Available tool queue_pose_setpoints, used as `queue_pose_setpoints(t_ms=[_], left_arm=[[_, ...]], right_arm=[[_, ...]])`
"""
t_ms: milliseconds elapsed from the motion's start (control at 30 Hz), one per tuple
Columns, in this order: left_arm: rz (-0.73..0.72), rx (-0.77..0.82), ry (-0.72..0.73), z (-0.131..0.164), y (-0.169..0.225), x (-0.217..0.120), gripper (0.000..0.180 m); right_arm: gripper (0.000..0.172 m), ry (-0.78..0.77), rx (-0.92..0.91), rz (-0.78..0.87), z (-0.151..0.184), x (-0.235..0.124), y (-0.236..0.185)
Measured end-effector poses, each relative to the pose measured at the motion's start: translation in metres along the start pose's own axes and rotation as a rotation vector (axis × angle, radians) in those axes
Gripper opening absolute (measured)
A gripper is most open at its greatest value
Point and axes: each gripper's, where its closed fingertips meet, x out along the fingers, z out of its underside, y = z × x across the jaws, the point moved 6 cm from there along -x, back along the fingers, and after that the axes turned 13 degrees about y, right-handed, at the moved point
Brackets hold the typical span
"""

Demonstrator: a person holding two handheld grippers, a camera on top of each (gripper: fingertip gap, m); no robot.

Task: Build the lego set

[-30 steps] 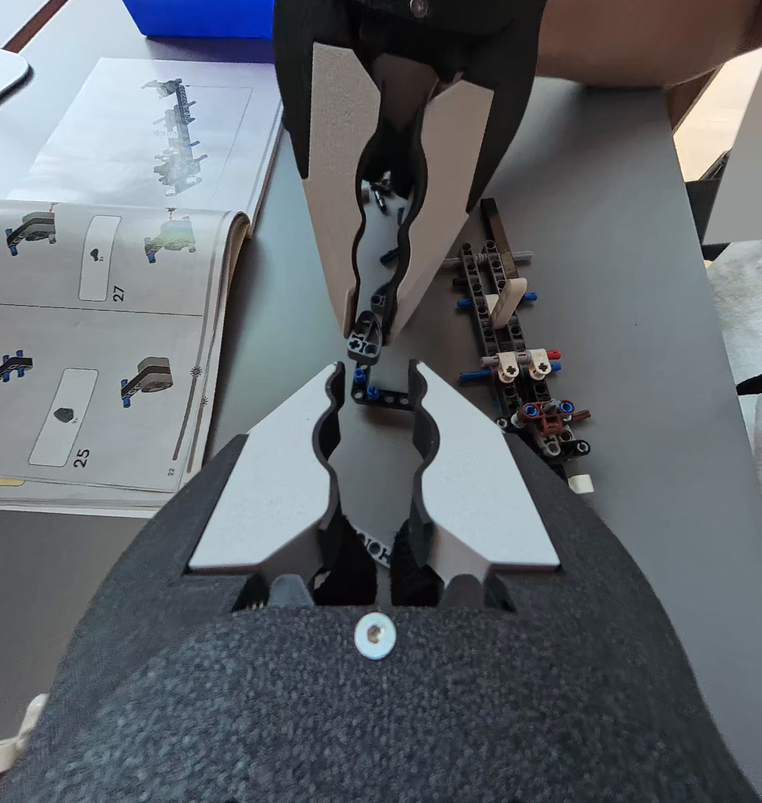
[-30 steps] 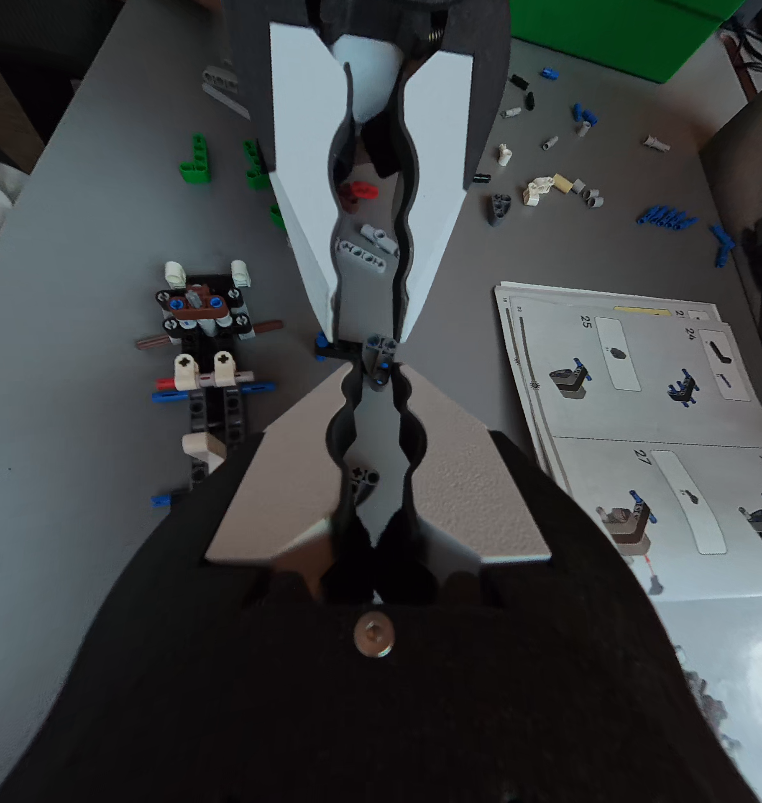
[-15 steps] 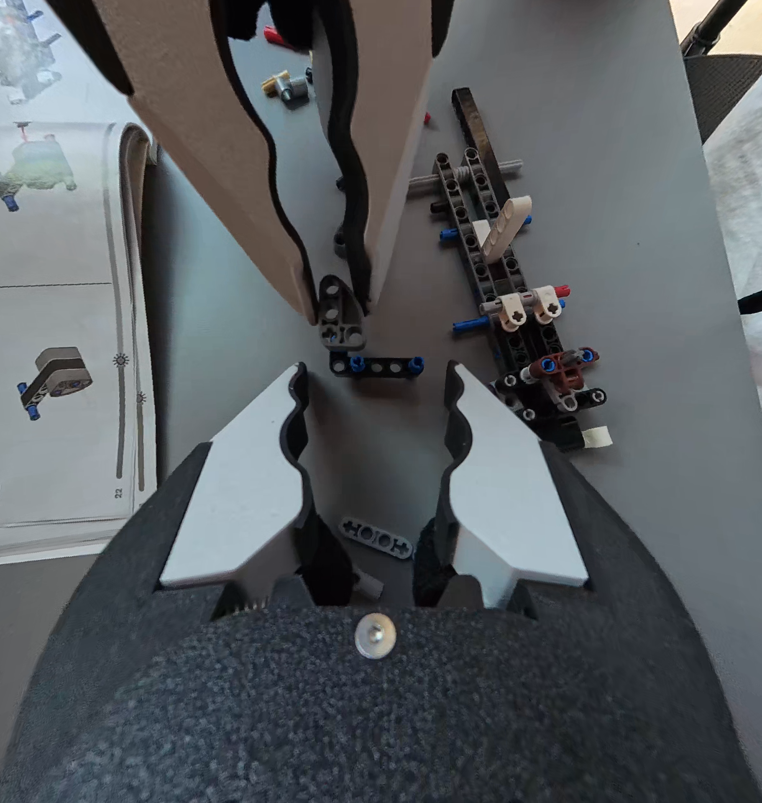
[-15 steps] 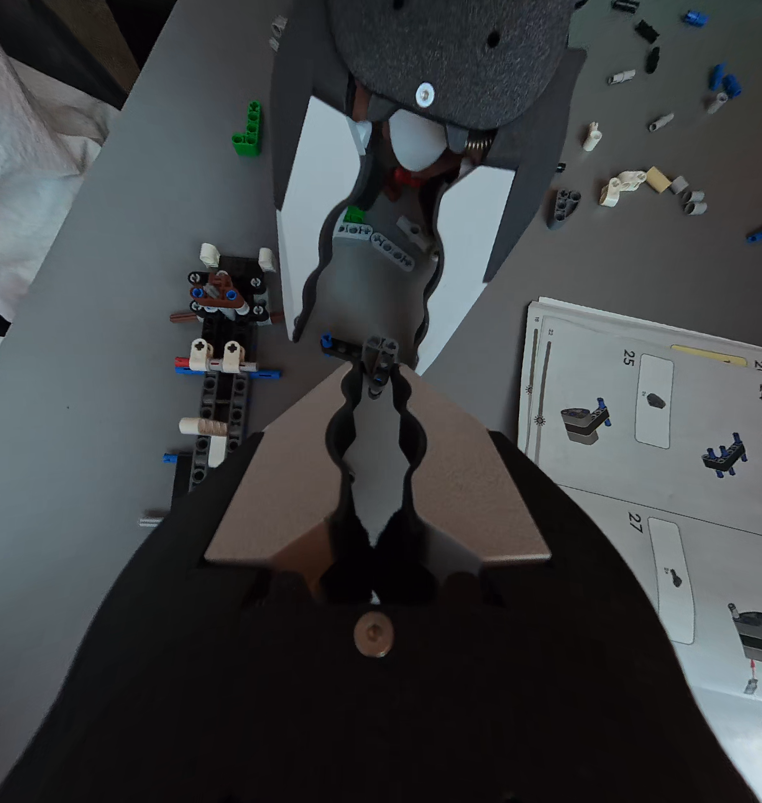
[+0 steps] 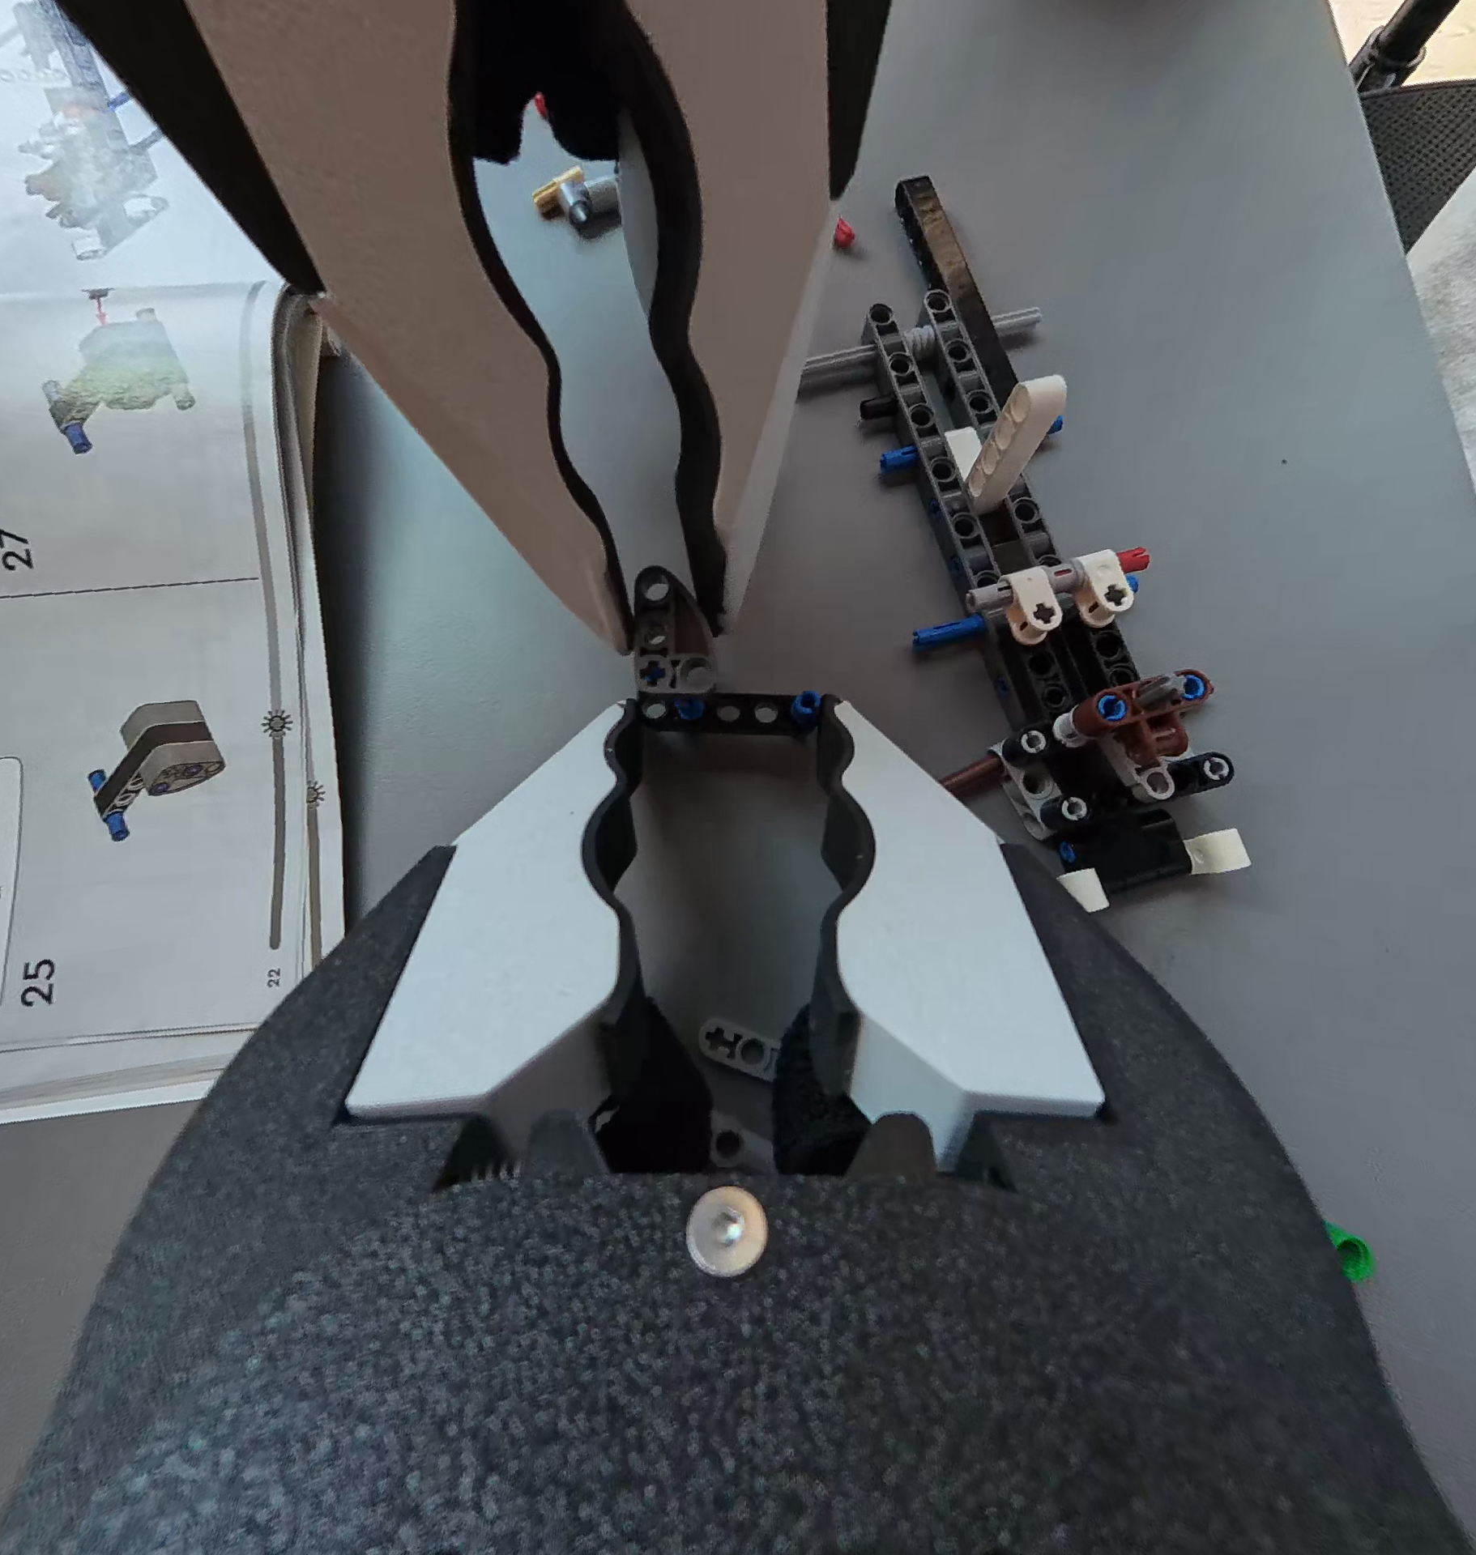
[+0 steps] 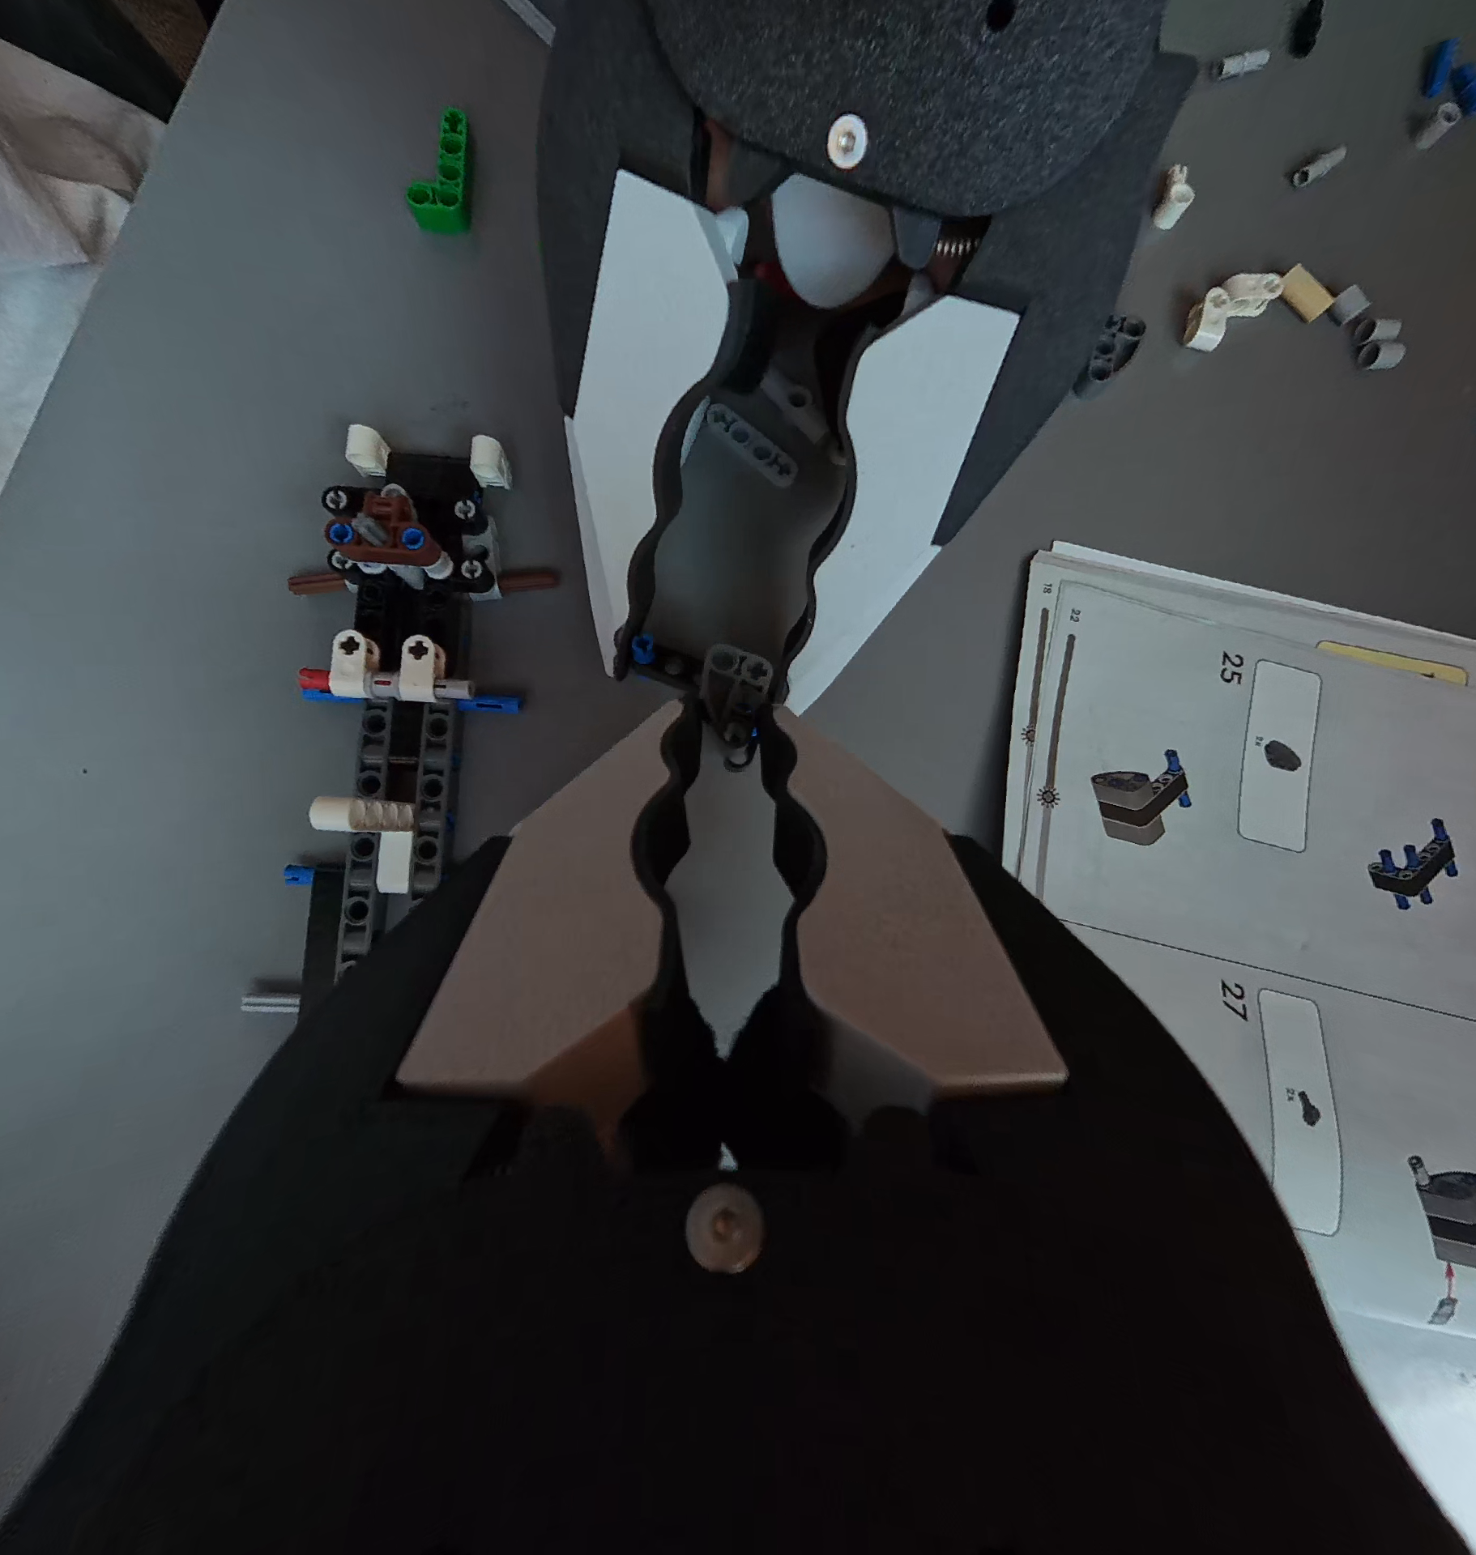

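While right gripper [image 6: 730, 715] stays clamped on grey wedge [image 5: 666, 644], left gripper [image 5: 728, 715] narrowed onto black beam [image 5: 730, 715].

Between the left gripper's [image 5: 730, 715] jaws: short black pinned beam [image 5: 728, 713], ends apparently touching both pads. Just beyond, held by the right gripper [image 6: 730, 724]: dark grey wedge-shaped piece [image 5: 666, 644]. Right: long unfinished beam assembly [image 5: 1046, 589] on grey counter [image 5: 1265, 421]. Left: open instruction booklet [image 5: 129, 589].

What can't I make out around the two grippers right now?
- Light grey beam: left wrist view, half hidden inside the left gripper.
- Long assembly: right wrist view, near end behind the right gripper.
- Instruction booklet: cut off at the right edge.
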Motion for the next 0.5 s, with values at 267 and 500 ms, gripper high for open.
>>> queue_pose_setpoints(t_ms=[267,500], left_arm=[[0.005,0.005,-0.001,-0.0011,0.0011,0.0023,0.04],[-0.004,-0.002,0.0,-0.0015,0.0011,0.0032,0.04]], right_arm=[[0.012,-0.058,-0.012,0.006,0.0033,0.004,0.0005],[0.012,-0.107,0.009,0.021,0.0021,0.0032,-0.0004]])
